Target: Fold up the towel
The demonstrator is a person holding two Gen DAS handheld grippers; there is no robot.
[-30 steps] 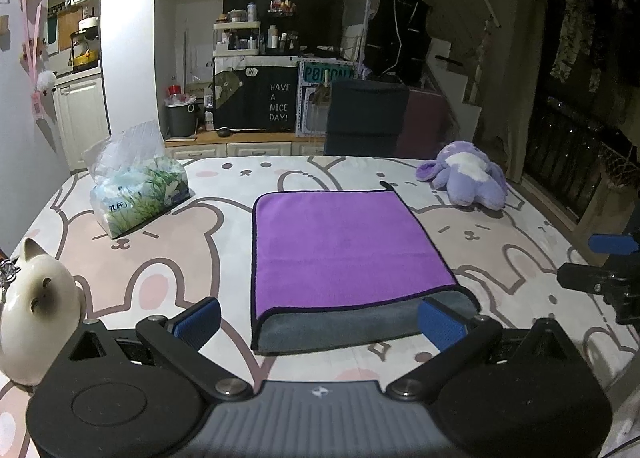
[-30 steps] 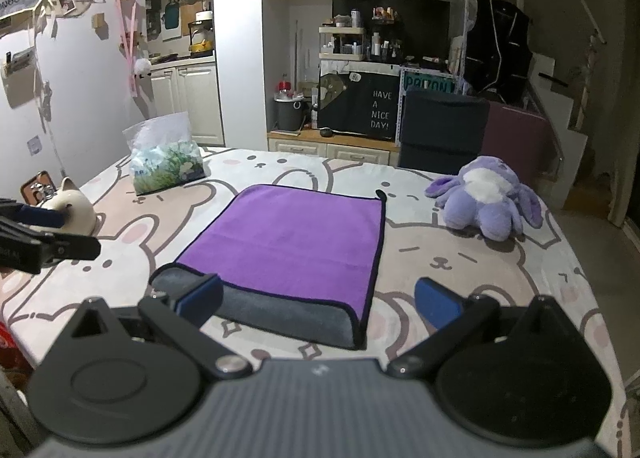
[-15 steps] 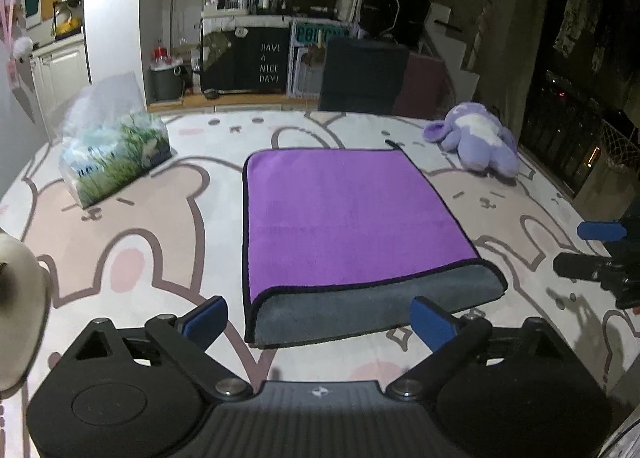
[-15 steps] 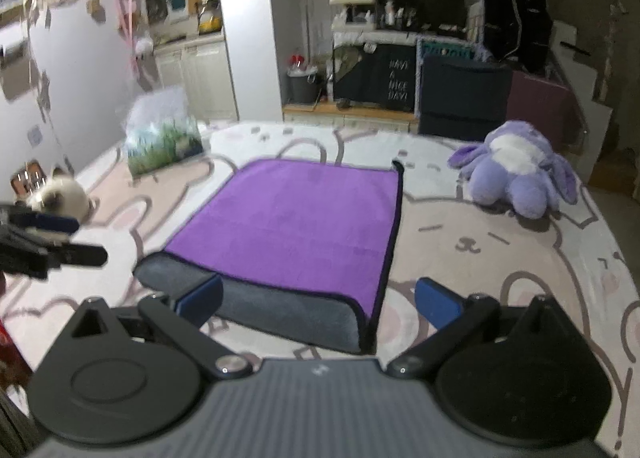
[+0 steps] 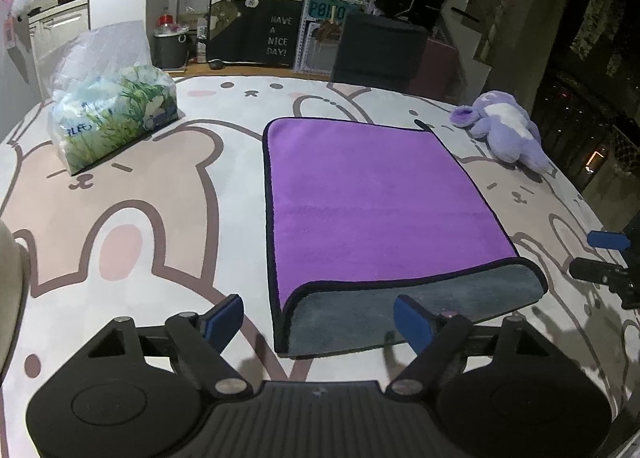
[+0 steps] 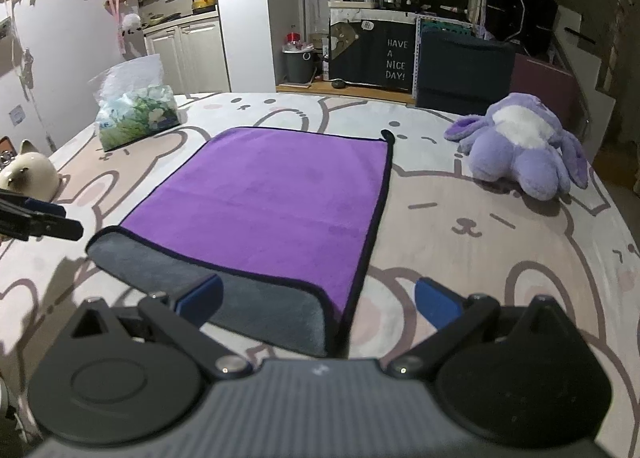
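- Left wrist view: the left tool is spread wide and holds nothing. The purple towel lies flat on the bunny worktop, its near edge folded up to show grey.
- Right wrist view: the right tool is wide too, just above the towel's near corner.

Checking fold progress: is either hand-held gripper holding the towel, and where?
Nothing is held. Both the left hand-held gripper and the right hand-held gripper are open, near the towel's grey front edge.

I see dim indoor light, dark right background, strong fisheye bending at edges; soft shadows under my 2 grippers, slight blur near bottom.
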